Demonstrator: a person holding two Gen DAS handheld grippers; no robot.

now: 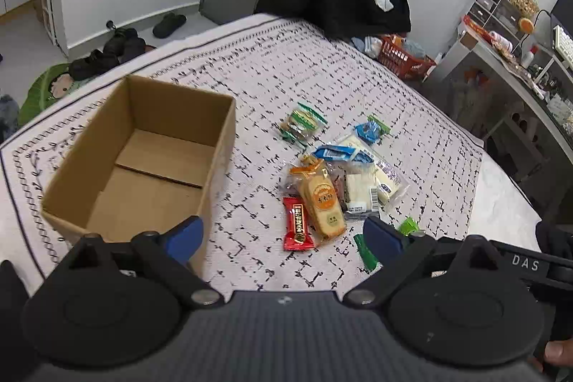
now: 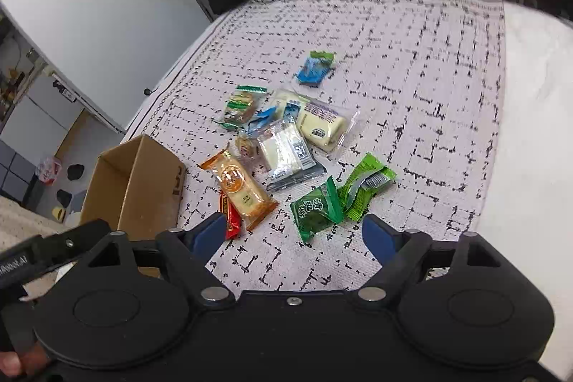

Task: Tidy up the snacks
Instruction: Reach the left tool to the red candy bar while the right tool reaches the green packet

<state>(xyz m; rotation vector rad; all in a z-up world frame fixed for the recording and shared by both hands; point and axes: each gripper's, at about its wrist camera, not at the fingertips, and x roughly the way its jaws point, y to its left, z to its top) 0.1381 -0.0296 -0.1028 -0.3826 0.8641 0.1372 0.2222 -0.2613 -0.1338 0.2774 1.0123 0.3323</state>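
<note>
1. The cloth (image 1: 322,67), white with a black dashed grid, covers the worktop and carries every task item.
2. The box (image 1: 143,160), brown cardboard with an open top and nothing inside, stands on the left part of the cloth. In the right wrist view only its near corner (image 2: 136,181) shows, at the left edge of the cloth.
3. The left gripper (image 1: 283,235) hangs above the cloth just right of the box. Its blue-tipped jaws are spread wide and hold nothing.
4. The right gripper (image 2: 293,235) hangs above the near edge of the snack pile. Its jaws are likewise spread wide and empty.
5. The snack pile lies right of the box, apart from it.
6. The cream pack (image 2: 322,124) lies at the far right of the pile, in clear wrap.
7. The white pack (image 2: 286,149) overlaps the cream pack on its near side.
8. The orange pack (image 1: 320,199) lies at the near left of the pile, lengthwise toward the left gripper.
9. The red bar (image 1: 297,224) touches the orange pack on its left, partly under it in the right wrist view.
10. Two green packets (image 2: 340,196) lie side by side, touching, nearest the right gripper.
11. The green-striped packet (image 1: 302,122) lies at the far left of the pile.
12. The blue packet (image 2: 315,68) lies alone beyond the pile.
</note>
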